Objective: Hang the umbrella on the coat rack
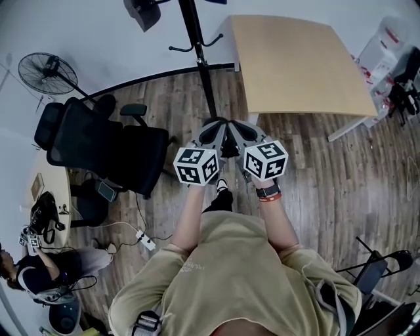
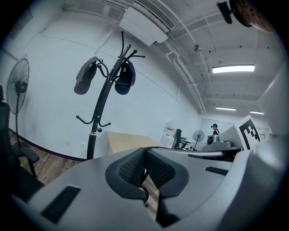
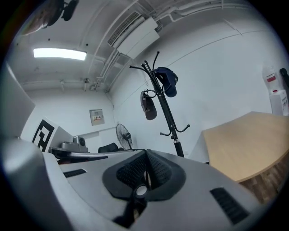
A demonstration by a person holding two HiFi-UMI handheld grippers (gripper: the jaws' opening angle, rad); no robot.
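The folded dark umbrella [image 2: 86, 74] hangs by its loop from an upper hook of the black coat rack [image 2: 100, 108]. The right gripper view shows the umbrella [image 3: 148, 104] on the same pole [image 3: 165, 106], and the head view shows it [image 1: 143, 13] at the top. My left gripper [image 1: 213, 129] and right gripper [image 1: 240, 130] are side by side in front of the rack's foot, well short of the umbrella. Both sets of jaws are pressed together with nothing between them, as the left gripper [image 2: 144, 164] and right gripper [image 3: 146, 169] views show.
A navy cap [image 2: 125, 76] hangs on another hook of the rack. A light wooden table [image 1: 295, 65] stands right of the rack. A black office chair [image 1: 105, 147] and a floor fan [image 1: 46, 72] are to the left. A seated person [image 1: 39, 269] is at lower left, with a power strip [image 1: 146, 240] on the floor.
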